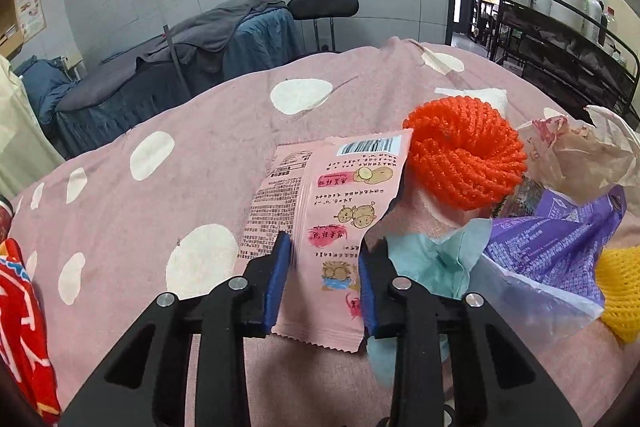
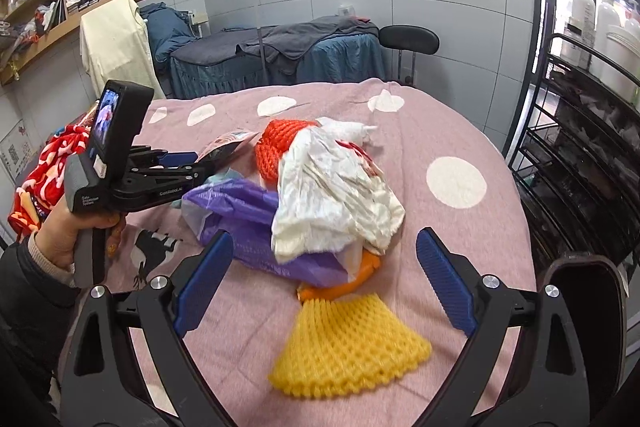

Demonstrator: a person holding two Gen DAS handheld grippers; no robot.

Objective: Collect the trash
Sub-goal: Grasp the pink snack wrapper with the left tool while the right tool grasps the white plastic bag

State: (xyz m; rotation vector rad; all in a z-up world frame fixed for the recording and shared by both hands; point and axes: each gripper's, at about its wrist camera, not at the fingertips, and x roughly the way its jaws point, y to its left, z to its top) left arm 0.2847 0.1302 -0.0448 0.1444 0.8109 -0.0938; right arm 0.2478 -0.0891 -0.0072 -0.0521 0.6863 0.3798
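A pile of trash lies on a pink spotted blanket. My left gripper has its blue pads on both sides of a pink snack wrapper and appears shut on it. Beside it lie an orange foam net, a teal tissue, a purple bag and crumpled white paper. My right gripper is open above the pile: the white paper, the purple bag, an orange peel and a yellow foam net. The left gripper shows there holding the wrapper.
A red patterned cloth lies at the bed's left edge. A black metal rack with white bottles stands to the right. A dark bin rim sits at the right edge of the bed. Another bed and a stool stand behind.
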